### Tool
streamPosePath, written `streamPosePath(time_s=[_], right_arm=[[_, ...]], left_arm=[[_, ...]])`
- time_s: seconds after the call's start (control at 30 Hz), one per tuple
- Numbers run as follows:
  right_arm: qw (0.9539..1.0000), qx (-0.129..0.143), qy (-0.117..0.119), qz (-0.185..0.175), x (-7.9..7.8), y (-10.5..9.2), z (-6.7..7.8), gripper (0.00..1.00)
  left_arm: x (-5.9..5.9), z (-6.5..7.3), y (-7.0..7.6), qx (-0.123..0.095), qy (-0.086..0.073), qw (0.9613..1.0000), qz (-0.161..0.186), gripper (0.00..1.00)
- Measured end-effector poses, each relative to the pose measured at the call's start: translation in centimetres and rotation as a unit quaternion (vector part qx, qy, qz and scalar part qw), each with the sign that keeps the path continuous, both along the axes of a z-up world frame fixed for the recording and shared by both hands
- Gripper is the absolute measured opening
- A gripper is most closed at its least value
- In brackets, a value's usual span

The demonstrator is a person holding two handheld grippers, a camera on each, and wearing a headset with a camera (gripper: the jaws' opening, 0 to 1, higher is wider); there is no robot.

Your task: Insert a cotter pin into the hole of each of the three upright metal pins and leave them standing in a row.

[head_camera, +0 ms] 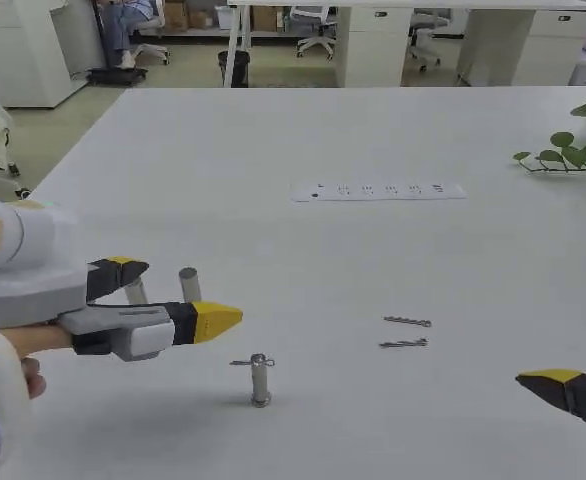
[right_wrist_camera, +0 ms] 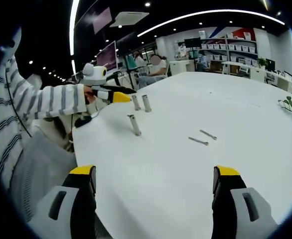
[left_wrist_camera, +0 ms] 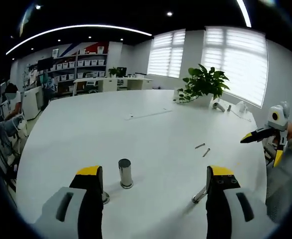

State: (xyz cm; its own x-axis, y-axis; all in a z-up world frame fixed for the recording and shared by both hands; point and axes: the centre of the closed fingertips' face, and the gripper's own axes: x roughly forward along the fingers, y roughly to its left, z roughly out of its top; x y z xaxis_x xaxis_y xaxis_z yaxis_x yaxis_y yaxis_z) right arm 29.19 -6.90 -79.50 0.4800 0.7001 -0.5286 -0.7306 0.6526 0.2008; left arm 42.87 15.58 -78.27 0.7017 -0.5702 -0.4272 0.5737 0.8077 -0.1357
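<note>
Head view: left tongs spread wide, a bare metal pin between their tips; cottered pin just beside; two cotter pins lie farther right on the surface; right tongs wide

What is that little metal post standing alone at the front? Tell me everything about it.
The front pin is a short, silvery metal cylinder with a wider foot, standing upright on the white table. A thin wire cotter pin runs crosswise through it near the top, sticking out mostly to one side. It stands apart from the other two pins; nothing else touches it.
</note>
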Motion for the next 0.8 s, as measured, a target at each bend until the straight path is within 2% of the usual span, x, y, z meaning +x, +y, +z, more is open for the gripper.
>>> streamPosePath(time_s=[0.13,0.5,0.67,0.8], right_arm=[[1.0000,-0.002,0.001,0.000,0.1,0.0,0.0,0.99],[1.0000,-0.004,0.003,0.001,0.1,0.1,-0.3,0.99],[1.0000,0.003,0.003,0.000,0.0,0.4,0.0,0.98],[1.0000,0.003,0.001,0.000,0.1,0.6,0.1,0.98]], left_arm=[[0.7,-0.9,-0.4,0.016,0.001,0.9999,-0.001,0.80],[2.2,-2.2,-1.5,0.019,0.007,0.9998,0.003,0.73],[2.7,-3.0,-1.3,0.029,0.009,0.9995,0.011,0.67],[3.2,-3.3,-1.1,0.027,0.012,0.9993,0.024,0.63]])
